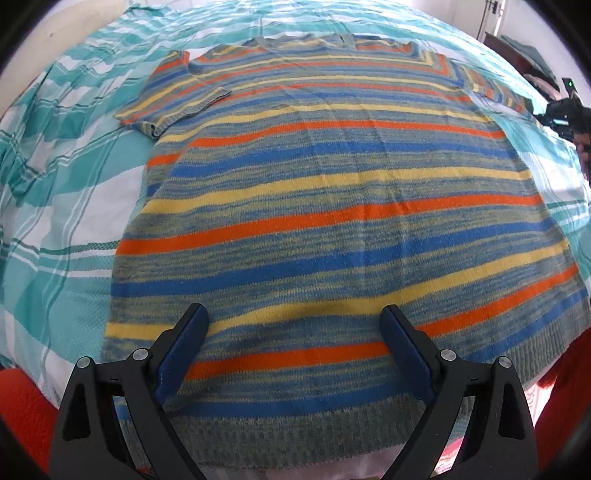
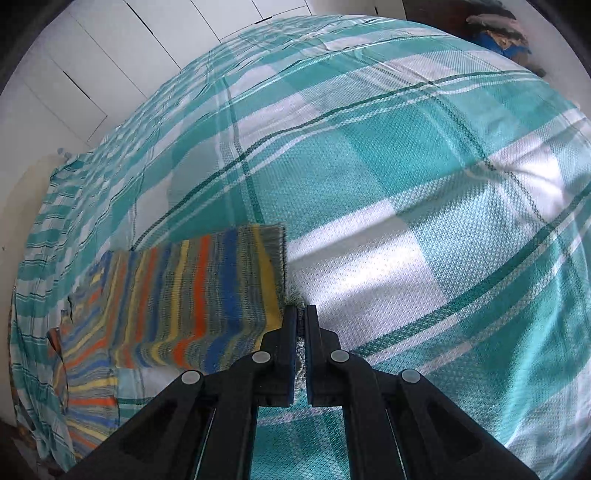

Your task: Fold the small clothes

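Note:
A striped knit sweater (image 1: 325, 206) in blue, orange, yellow and grey lies flat on the bed, hem nearest me, collar far. Its left sleeve (image 1: 173, 96) lies spread out to the left. My left gripper (image 1: 293, 314) is open and empty, hovering just above the hem. My right gripper (image 2: 301, 312) is shut on the cuff edge of the right sleeve (image 2: 207, 291) and holds it lifted off the bed; the sleeve stretches left toward the sweater body. The right gripper also shows in the left wrist view (image 1: 561, 114) at the far right.
The bed is covered by a teal and white checked bedspread (image 2: 424, 177). White cupboard doors (image 2: 110, 48) stand behind it. A pile of clothes (image 2: 498, 29) lies at the far right. Something red (image 1: 26, 406) is at the near bed edge.

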`<state>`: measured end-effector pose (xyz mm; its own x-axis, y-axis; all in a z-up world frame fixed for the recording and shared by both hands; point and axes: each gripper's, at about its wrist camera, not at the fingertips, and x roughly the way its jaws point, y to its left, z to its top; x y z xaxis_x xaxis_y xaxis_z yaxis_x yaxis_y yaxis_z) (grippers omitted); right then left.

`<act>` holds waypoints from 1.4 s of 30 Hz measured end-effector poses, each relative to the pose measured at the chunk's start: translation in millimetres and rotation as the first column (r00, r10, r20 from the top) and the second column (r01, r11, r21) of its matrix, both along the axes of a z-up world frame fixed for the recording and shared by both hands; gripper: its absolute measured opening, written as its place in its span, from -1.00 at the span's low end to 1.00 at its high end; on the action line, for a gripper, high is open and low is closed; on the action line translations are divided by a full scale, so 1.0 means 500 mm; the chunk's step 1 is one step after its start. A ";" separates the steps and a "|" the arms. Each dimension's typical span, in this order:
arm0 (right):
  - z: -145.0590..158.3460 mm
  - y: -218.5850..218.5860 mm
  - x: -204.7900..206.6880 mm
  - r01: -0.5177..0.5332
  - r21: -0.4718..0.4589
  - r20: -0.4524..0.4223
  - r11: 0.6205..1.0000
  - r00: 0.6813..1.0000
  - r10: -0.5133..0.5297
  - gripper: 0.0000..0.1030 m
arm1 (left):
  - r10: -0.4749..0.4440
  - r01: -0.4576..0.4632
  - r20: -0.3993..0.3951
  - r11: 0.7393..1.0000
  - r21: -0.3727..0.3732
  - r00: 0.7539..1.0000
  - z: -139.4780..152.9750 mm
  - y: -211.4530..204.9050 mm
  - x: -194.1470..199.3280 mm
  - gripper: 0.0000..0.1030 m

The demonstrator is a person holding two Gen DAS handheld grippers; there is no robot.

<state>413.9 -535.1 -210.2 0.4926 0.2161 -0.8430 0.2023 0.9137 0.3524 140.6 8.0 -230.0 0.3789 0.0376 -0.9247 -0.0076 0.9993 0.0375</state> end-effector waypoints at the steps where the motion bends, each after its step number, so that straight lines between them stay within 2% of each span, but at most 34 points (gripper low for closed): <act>1: 0.001 -0.002 -0.001 0.009 0.007 0.010 1.000 1.000 -0.009 -0.93 | -0.002 0.002 -0.001 1.000 0.002 1.000 0.000 -0.001 -0.001 0.84; 3: 0.008 -0.015 -0.008 0.028 0.081 0.031 0.996 0.999 -0.030 -0.88 | -0.001 0.001 -0.004 1.000 0.000 1.000 0.001 -0.001 -0.003 0.84; 5: 0.011 -0.027 -0.020 0.043 0.141 0.028 0.989 0.998 -0.047 -0.56 | 0.005 -0.005 -0.006 1.000 -0.005 1.000 0.001 0.000 -0.004 0.84; 6: 0.010 -0.033 -0.030 0.049 0.170 0.027 0.984 0.998 -0.054 -0.18 | 0.008 -0.008 -0.007 1.000 -0.008 1.000 0.001 0.001 -0.004 0.84; 7: 0.008 -0.036 -0.040 0.052 0.195 0.029 0.979 0.998 -0.059 -0.01 | 0.010 -0.010 -0.009 1.000 -0.010 1.000 0.000 0.001 -0.004 0.84; 11: -0.017 -0.046 -0.085 0.078 0.344 0.025 0.936 0.995 -0.092 -0.01 | 0.014 -0.014 -0.012 1.000 -0.008 1.000 -0.002 0.001 -0.003 0.85; 15: -0.046 -0.030 -0.100 0.046 0.388 0.077 0.921 0.994 -0.082 -0.01 | 0.024 -0.025 -0.012 1.000 -0.012 1.000 -0.007 0.001 -0.001 0.87; 17: -0.058 -0.020 -0.089 0.024 0.445 0.106 0.895 0.991 -0.079 -0.01 | 0.027 -0.027 -0.016 1.000 -0.006 1.000 -0.006 0.000 0.000 0.87; 18: -0.058 -0.015 -0.084 0.009 0.447 0.125 0.894 0.990 -0.072 -0.04 | 0.027 -0.027 -0.019 1.000 -0.005 0.999 -0.004 0.000 0.001 0.87; 20: -0.049 -0.007 -0.076 -0.037 0.448 0.150 0.893 0.988 -0.034 -0.50 | 0.032 -0.032 -0.028 0.999 -0.004 0.999 -0.002 -0.001 0.000 0.87; 21: -0.043 -0.006 -0.074 -0.058 0.450 0.155 0.891 0.988 -0.014 -0.91 | 0.034 -0.034 -0.031 0.999 -0.006 0.999 -0.001 -0.001 -0.002 0.87; 26: -0.013 -0.003 -0.062 -0.012 0.236 0.078 0.972 0.997 -0.007 -0.94 | 0.029 -0.029 -0.027 1.000 0.011 0.999 -0.004 -0.008 -0.006 0.87; 29: -0.035 0.004 -0.051 0.026 0.172 0.011 0.985 1.000 -0.029 -0.95 | 0.026 -0.026 -0.040 1.000 0.012 0.999 -0.002 -0.008 -0.005 0.87; 32: -0.043 0.019 -0.043 0.035 0.116 0.009 0.993 0.999 -0.036 -0.98 | 0.024 -0.023 -0.064 1.000 0.008 0.998 0.003 -0.003 -0.009 0.87; 33: -0.040 0.024 -0.043 0.034 0.102 0.016 0.994 0.999 -0.036 -0.93 | 0.019 -0.019 -0.076 1.000 0.007 0.997 0.006 -0.001 -0.011 0.86; 34: -0.037 0.028 -0.045 0.030 0.104 0.023 0.994 0.999 -0.032 -0.76 | 0.009 -0.008 -0.090 1.000 0.009 0.996 0.013 -0.001 -0.015 0.84; 35: -0.032 0.031 -0.048 0.024 0.114 0.029 0.993 0.999 -0.027 -0.68 | -0.006 0.006 -0.100 1.000 0.005 0.995 0.024 0.001 -0.018 0.78; 37: -0.013 0.033 -0.065 0.020 0.102 0.034 0.995 0.999 -0.024 -0.22 | -0.031 0.028 -0.092 0.999 -0.034 0.995 0.055 0.012 -0.023 0.76; 38: 0.005 0.034 -0.081 0.018 0.069 0.042 0.997 0.999 -0.021 0.24 | -0.042 0.038 -0.075 0.998 -0.056 0.996 0.075 0.021 -0.022 0.76; 39: 0.020 0.037 -0.098 0.020 0.032 0.048 0.999 0.999 -0.022 0.46 | -0.054 0.051 -0.048 0.996 -0.070 0.997 0.100 0.033 -0.016 0.76; 42: 0.076 0.046 -0.160 0.005 -0.076 0.073 0.997 0.997 0.001 0.46 | -0.100 0.102 0.065 0.995 -0.018 0.993 0.170 0.076 0.033 0.79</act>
<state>333.7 -512.1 -172.4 0.5535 0.1517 -0.8189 0.1803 0.9381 0.2956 156.9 46.2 -145.0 0.4383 -0.0233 -0.8985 0.0917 0.9956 0.0189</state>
